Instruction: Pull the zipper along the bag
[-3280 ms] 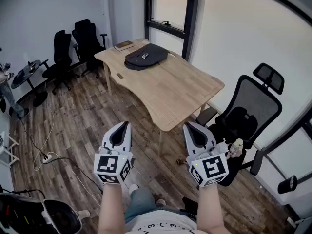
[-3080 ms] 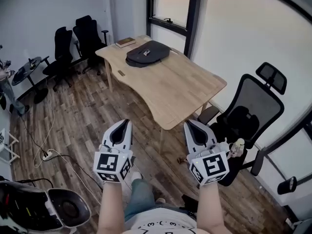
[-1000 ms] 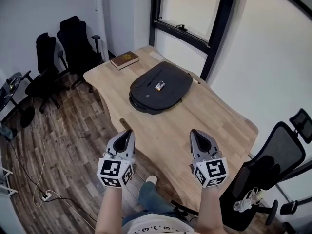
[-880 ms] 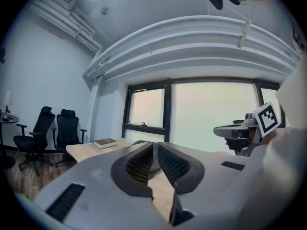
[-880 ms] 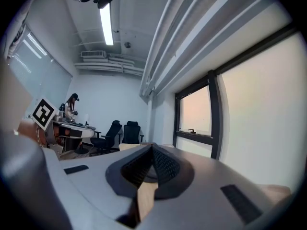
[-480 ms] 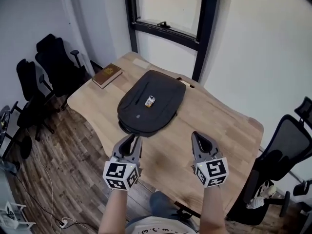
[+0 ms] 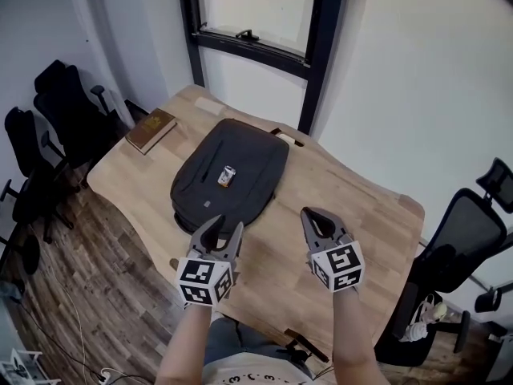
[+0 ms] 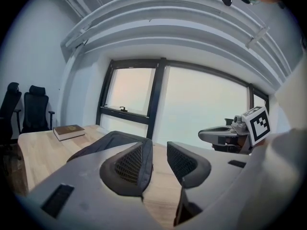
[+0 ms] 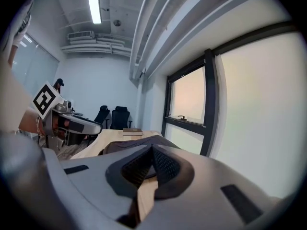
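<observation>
Dark grey bag (image 7: pixel 228 175) lies flat on the wooden table (image 7: pixel 361 207), with a book (image 7: pixel 151 129) off the bag's far-left corner. Left gripper (image 7: pixel 225 224) hovers at the bag's near edge, jaws just opening, gap empty. Right gripper (image 7: pixel 309 213) is near the bag's right side, jaws pressed together on nothing.

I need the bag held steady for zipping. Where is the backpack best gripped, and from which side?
Probably its near edge, approached low from the person's side of the table: the backpack lies flat, so only that rim gives the jaws something thin to pinch. The zipper pull cannot be made out.
</observation>
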A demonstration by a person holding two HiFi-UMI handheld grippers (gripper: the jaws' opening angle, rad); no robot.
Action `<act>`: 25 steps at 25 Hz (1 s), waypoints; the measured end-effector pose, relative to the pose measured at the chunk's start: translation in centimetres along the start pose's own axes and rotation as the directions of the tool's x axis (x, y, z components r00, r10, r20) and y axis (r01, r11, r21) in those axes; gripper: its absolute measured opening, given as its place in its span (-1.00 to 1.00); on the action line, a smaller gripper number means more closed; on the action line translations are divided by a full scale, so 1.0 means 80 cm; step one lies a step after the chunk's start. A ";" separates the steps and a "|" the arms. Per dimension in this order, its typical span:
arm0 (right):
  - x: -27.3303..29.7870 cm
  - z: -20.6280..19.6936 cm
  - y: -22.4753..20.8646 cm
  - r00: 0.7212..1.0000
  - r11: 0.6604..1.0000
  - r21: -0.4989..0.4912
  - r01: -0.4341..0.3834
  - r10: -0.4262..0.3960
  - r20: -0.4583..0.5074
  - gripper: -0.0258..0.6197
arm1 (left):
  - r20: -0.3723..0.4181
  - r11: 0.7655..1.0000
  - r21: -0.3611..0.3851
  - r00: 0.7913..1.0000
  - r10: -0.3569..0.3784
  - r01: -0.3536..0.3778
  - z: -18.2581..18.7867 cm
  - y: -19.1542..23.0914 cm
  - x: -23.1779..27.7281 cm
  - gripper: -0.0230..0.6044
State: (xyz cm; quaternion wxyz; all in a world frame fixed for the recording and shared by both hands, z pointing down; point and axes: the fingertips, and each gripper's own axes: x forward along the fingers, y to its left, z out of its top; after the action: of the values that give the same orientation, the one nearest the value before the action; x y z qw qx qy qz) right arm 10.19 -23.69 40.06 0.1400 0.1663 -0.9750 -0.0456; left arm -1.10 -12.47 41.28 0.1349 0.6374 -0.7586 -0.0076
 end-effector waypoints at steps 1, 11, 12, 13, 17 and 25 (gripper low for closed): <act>0.005 -0.005 -0.002 1.000 1.000 0.007 -0.003 0.003 -0.007 -0.76 | -0.010 1.000 0.010 1.000 -0.011 0.011 -0.002 -0.002 0.005 -0.49; 0.068 -0.057 0.004 0.994 0.993 0.116 -0.034 0.046 -0.103 -0.61 | -0.180 0.996 0.088 0.984 -0.018 0.035 -0.035 0.053 0.054 -0.50; 0.074 -0.063 0.004 0.993 0.992 0.125 -0.034 0.048 -0.112 -0.60 | -0.205 0.996 0.087 0.979 -0.017 0.036 -0.041 0.062 0.059 -0.50; 0.081 -0.068 0.003 0.991 0.991 0.132 -0.032 0.049 -0.123 -0.59 | -0.232 0.996 0.086 0.972 -0.018 0.039 -0.047 0.072 0.064 -0.52; 0.113 -0.097 -0.003 0.981 0.989 0.147 -0.017 0.045 -0.189 -0.40 | -0.328 0.995 0.085 0.945 -0.016 0.046 -0.069 0.117 0.088 -0.54; 0.162 -0.146 -0.004 0.954 0.989 0.142 -0.030 0.071 -0.291 0.30 | -0.401 0.994 0.083 0.916 -0.026 0.064 -0.082 0.176 0.128 -0.54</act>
State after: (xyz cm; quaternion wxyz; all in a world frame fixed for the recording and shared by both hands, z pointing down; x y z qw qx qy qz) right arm 1.89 -28.87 54.53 0.2735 0.1554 -0.9479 0.0499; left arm -14.83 -18.69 52.19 0.2563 0.6486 -0.6997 0.1550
